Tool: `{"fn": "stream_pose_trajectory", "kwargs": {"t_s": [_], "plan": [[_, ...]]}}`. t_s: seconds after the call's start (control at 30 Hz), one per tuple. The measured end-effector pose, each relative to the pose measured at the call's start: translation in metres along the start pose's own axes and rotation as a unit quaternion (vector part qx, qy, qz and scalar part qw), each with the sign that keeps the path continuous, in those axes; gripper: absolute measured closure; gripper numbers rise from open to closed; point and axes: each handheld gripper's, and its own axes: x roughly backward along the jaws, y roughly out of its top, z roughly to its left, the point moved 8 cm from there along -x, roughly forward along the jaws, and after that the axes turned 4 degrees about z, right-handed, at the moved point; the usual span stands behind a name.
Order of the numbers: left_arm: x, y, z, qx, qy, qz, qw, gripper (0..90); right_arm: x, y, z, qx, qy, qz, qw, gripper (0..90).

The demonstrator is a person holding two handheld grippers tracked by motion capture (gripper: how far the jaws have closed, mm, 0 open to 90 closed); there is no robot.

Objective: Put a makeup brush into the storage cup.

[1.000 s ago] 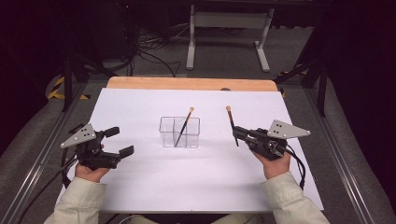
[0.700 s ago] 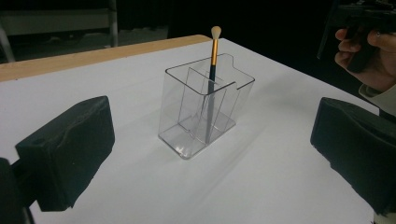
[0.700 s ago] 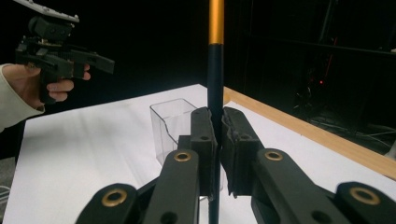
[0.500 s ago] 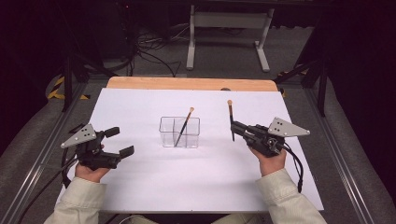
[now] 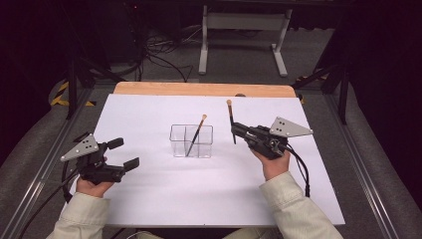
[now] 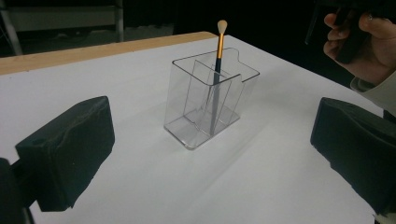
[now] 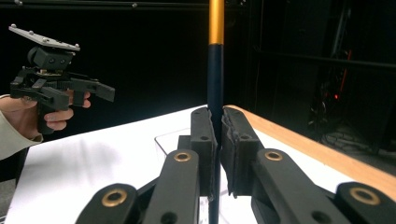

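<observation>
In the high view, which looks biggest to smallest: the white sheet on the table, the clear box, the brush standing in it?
1. White sheet, by far the largest.
2. Clear box.
3. Brush standing in it: about as long as the box looks wide, but far thinner.

A lab-like recording room is suggested. A white-covered table (image 5: 149, 199) is framed by metal rails (image 5: 366, 164), and loose cables (image 5: 159, 55) and a metal stand (image 5: 239, 40) are seen on the dark carpeted floor (image 5: 318, 59).

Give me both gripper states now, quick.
Left gripper: open, holding nothing.
Right gripper: shut on a brush, held upright.
</observation>
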Motion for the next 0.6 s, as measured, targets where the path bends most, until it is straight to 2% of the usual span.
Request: {"fn": "stream_pose_trajectory", "kwargs": {"t_s": [0.6], "plan": [[0.000, 0.000, 0.000, 0.003, -0.003, -0.002, 1.0000, 0.5, -0.041, 0.014, 0.009, 0.004, 0.023, 0.000, 0.9997, 83.5]]}}
